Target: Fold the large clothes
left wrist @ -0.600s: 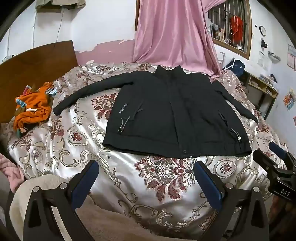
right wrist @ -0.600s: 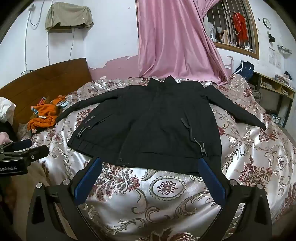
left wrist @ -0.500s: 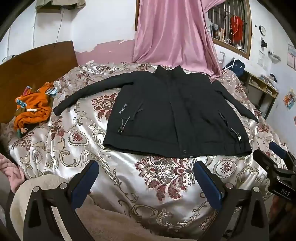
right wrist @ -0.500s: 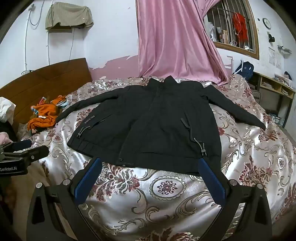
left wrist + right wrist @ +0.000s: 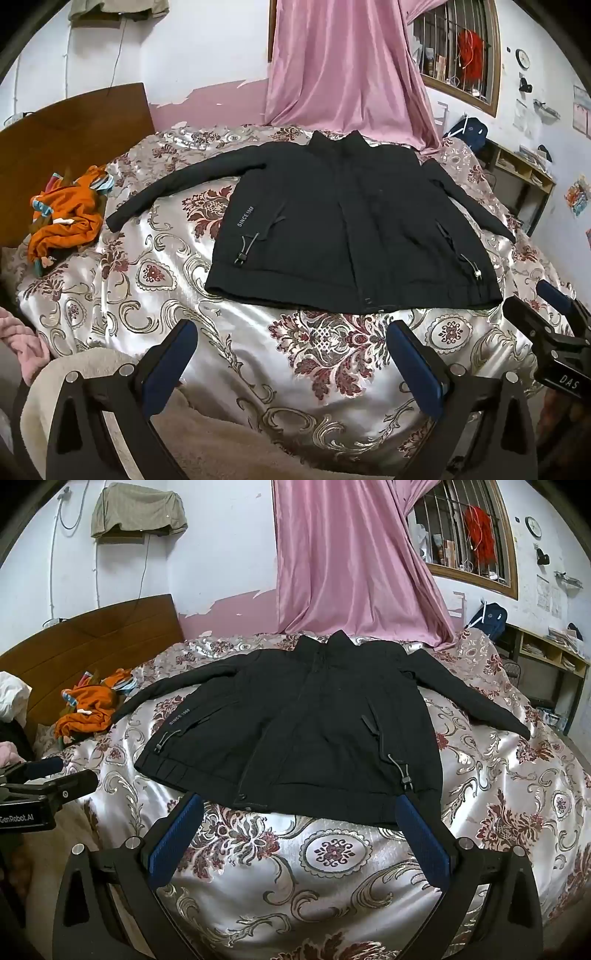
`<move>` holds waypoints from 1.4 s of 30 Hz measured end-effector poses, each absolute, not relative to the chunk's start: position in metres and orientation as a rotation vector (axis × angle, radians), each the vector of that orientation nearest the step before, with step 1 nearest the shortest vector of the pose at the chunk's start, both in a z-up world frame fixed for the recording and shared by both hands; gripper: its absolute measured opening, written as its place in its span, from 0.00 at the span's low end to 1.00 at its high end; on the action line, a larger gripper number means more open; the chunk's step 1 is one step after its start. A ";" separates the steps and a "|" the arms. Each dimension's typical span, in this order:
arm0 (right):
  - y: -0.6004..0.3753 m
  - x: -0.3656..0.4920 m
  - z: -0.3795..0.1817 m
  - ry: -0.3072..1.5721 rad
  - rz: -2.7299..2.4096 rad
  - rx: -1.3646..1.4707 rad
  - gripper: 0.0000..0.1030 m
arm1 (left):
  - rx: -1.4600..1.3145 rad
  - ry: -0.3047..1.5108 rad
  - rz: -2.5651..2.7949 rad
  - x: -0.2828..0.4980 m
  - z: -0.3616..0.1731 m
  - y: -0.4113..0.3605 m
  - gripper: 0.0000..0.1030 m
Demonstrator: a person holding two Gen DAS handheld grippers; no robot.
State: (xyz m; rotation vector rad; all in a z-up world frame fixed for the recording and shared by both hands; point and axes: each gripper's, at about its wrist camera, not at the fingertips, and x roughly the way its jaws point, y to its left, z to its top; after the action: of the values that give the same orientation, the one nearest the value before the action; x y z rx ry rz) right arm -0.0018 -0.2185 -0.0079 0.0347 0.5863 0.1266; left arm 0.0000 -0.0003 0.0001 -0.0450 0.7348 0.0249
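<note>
A black jacket (image 5: 343, 225) lies flat and face up on the bed, zipped, collar at the far side and both sleeves spread outward; the right wrist view shows the same jacket (image 5: 310, 731). My left gripper (image 5: 291, 339) hovers open over the bedspread just short of the hem, nothing between its blue pads. My right gripper (image 5: 299, 812) is open too, its fingertips level with the hem's near edge and apart from the cloth. Each gripper appears at the edge of the other's view: the right gripper (image 5: 550, 314) and the left gripper (image 5: 62, 771).
The bed carries a shiny floral bedspread (image 5: 122, 280). An orange garment heap (image 5: 70, 218) lies at the left by the wooden headboard (image 5: 74, 122). A beige fleece blanket (image 5: 207, 439) sits at the near edge. A pink curtain (image 5: 343, 70) hangs behind, and shelves (image 5: 546, 657) stand at the right.
</note>
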 end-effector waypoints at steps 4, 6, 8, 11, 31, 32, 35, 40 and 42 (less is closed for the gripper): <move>-0.218 -0.001 -0.007 0.587 0.126 0.034 0.99 | -0.044 0.734 0.025 0.000 0.000 0.000 1.00; -0.219 -0.001 -0.007 0.587 0.126 0.035 0.99 | -0.044 0.734 0.025 0.000 0.000 0.000 1.00; -0.219 -0.001 -0.007 0.588 0.126 0.034 0.99 | -0.044 0.734 0.025 0.000 0.000 0.000 1.00; -0.219 -0.001 -0.007 0.589 0.125 0.034 0.99 | -0.043 0.735 0.025 0.000 0.000 0.000 1.00; -0.217 0.001 -0.006 0.592 0.128 0.035 0.99 | -0.043 0.733 0.025 0.000 0.000 -0.001 1.00; -0.217 0.001 -0.006 0.592 0.128 0.035 0.99 | -0.042 0.733 0.026 0.000 0.000 0.000 1.00; -0.217 0.001 -0.006 0.593 0.129 0.034 0.99 | -0.043 0.733 0.026 0.000 0.000 0.000 1.00; -0.216 0.002 -0.006 0.594 0.129 0.035 0.99 | -0.043 0.733 0.025 0.000 0.000 0.000 1.00; -0.216 0.002 -0.006 0.594 0.130 0.034 0.99 | -0.042 0.733 0.026 0.000 0.000 -0.001 1.00</move>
State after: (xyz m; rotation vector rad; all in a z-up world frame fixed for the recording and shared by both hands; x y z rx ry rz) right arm 0.0021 -0.2157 -0.0061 0.0342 0.5940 0.1295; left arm 0.0000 -0.0006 0.0001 -0.0422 0.7330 0.0259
